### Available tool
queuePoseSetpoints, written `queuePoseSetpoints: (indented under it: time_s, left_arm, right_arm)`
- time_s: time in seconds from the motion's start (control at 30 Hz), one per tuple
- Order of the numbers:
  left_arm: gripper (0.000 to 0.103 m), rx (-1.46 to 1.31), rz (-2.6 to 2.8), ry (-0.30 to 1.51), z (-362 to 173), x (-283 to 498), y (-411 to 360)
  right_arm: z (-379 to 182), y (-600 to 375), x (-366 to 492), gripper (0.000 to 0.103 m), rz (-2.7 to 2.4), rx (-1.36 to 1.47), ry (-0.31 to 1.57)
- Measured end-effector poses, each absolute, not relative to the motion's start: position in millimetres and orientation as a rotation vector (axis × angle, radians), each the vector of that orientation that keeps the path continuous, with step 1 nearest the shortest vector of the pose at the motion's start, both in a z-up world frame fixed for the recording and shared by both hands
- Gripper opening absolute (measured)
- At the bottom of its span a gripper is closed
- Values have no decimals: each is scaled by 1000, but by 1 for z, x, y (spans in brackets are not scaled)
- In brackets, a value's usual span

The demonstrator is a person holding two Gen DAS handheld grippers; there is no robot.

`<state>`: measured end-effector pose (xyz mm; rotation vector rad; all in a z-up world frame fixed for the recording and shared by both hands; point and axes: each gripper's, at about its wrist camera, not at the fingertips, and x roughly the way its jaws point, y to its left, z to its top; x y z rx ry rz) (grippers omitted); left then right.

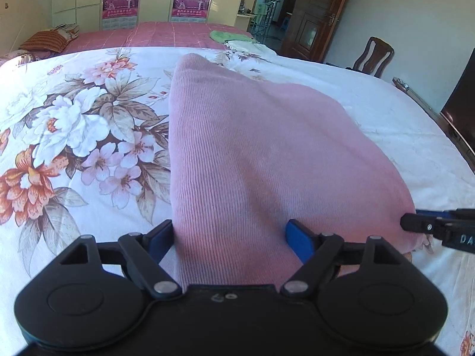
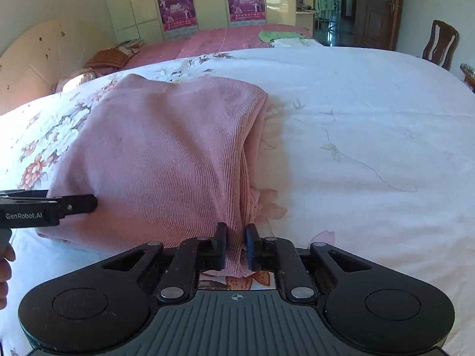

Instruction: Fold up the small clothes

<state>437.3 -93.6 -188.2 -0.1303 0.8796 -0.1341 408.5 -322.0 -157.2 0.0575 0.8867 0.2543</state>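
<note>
A pink ribbed knit garment [image 1: 252,148] lies folded on the floral bed sheet [image 1: 74,201]. My left gripper [image 1: 230,237] stands open wide, with the garment's near end lying between its blue pads [image 1: 299,241]. In the right wrist view the same garment [image 2: 163,154] shows its layered folded edge on the right. My right gripper [image 2: 236,241] is open only a little, with the garment's near right corner loose between its fingers. Each gripper's tip shows in the other view: the right gripper [image 1: 411,222] at the garment's right corner, the left gripper [image 2: 86,203] at its left side.
A second bed with a pink cover [image 1: 166,34] lies beyond, with a green cloth [image 1: 228,36] and striped pillows [image 1: 44,41] on it. A wooden chair [image 1: 375,56], a door [image 1: 314,14] and a dark screen [image 1: 463,103] are to the right. A person's hand [image 2: 4,267] holds the left gripper.
</note>
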Motion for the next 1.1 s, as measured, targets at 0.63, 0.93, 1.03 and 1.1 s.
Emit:
queuePoseSetpoints:
  time_s: [0.63, 0.93, 1.03, 1.1]
  left_arm:
    - [83, -178, -77, 838, -187, 478, -90]
    - [85, -167, -64, 841, -173, 487, -85]
    - [85, -183, -53, 845, -173, 492, -80]
    - [86, -177, -57, 849, -175, 496, -78]
  right_arm:
    - [-177, -278, 471, 2, 222, -67, 801]
    - [-156, -292, 472, 25, 269, 63, 789]
    - [-151, -295, 477, 57, 254, 59, 767]
    - [-153, -298, 482, 57, 250, 61, 780]
